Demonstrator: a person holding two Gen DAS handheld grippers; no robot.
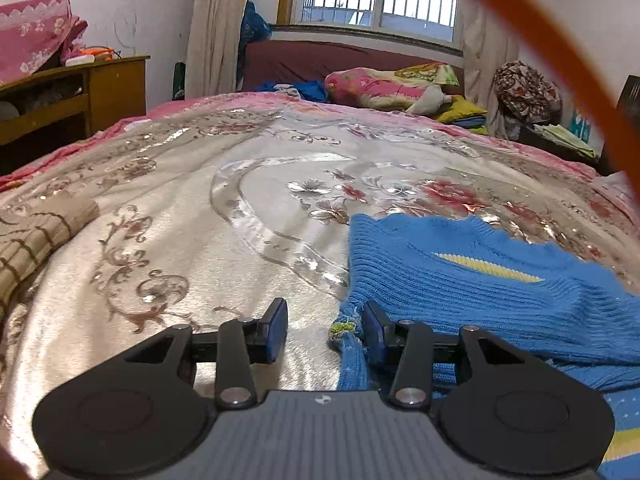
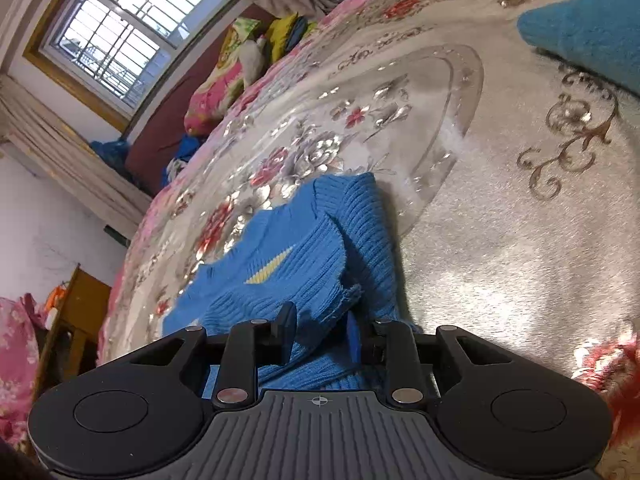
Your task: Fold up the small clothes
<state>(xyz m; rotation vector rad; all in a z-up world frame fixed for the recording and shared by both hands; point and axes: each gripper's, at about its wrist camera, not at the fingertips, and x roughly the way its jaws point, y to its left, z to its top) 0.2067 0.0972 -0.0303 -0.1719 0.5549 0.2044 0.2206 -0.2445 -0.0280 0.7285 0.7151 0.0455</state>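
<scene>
A: Sweater (image 1: 480, 292), blue ribbed knit with a yellow stripe, is seen lying on the bed (image 1: 200, 240), lower right of the left wrist view, partly folded over itself.

B: Left hand-held gripper (image 1: 326, 330)?

A: Jaws are held spread. One finger is laid on the sweater's edge, the other over bare bedspread; a frayed cuff or corner with green stitching is seen between them, not pinched. It is judged to be lined up for a grasp at that corner, so that the edge can be carried over.

B: Right hand-held gripper (image 2: 318, 338)?

A: Partly spread, in the lower centre of its view. A raised fold of the knit is seen between the fingers. Whether the pads are pressed on it cannot be told; the cloth bulges loosely there. The view is rolled sideways, which suits approaching the fold from its side.

B: Other items?

A: A checked brown cloth (image 1: 36, 240) is noted at the left edge, and a teal cloth (image 2: 584, 32) at the upper right of the right wrist view, both well apart from the sweater.

B: Progress?

A: Folding is judged as unfinished; the sweater is rumpled, not squared.
</scene>
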